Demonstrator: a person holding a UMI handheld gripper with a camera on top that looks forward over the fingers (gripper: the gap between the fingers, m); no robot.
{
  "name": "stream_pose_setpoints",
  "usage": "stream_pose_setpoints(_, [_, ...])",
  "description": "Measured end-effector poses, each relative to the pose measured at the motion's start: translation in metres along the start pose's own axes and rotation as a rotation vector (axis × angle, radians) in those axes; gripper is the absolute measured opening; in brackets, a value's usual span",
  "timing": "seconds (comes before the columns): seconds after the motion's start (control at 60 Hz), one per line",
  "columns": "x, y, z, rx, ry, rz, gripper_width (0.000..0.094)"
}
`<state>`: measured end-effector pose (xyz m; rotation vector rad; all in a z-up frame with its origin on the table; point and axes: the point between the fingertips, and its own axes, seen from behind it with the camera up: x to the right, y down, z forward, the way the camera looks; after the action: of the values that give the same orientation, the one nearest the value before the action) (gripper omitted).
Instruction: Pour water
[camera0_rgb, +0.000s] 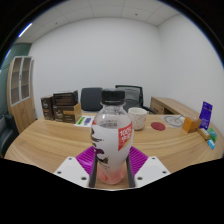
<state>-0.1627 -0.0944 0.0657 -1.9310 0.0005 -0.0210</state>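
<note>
A clear plastic bottle (111, 135) with a dark cap, a red-and-white label and a little pinkish liquid at the bottom stands upright between my fingers. My gripper (111, 166) is shut on the bottle: both magenta pads (87, 160) press on its lower sides. The bottle appears to be held just above the wooden table (40, 140). A white cup or bowl (137, 118) stands on the table just beyond the bottle, to its right.
Beyond the cup lie an orange packet (191, 124) and a purple box (206, 113) at the right. Dark boxes (62, 106) stand at the back left. Two office chairs (127, 96) are behind the table. A cabinet (20, 80) is at the left wall.
</note>
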Motion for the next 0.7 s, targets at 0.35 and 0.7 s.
stream_pose_setpoints(0.35, [-0.02,-0.027,0.0,0.01,-0.084,0.019,0.0304])
stream_pose_setpoints(0.7, [-0.077,-0.229,0.044,0.167,-0.445,0.66,0.0302])
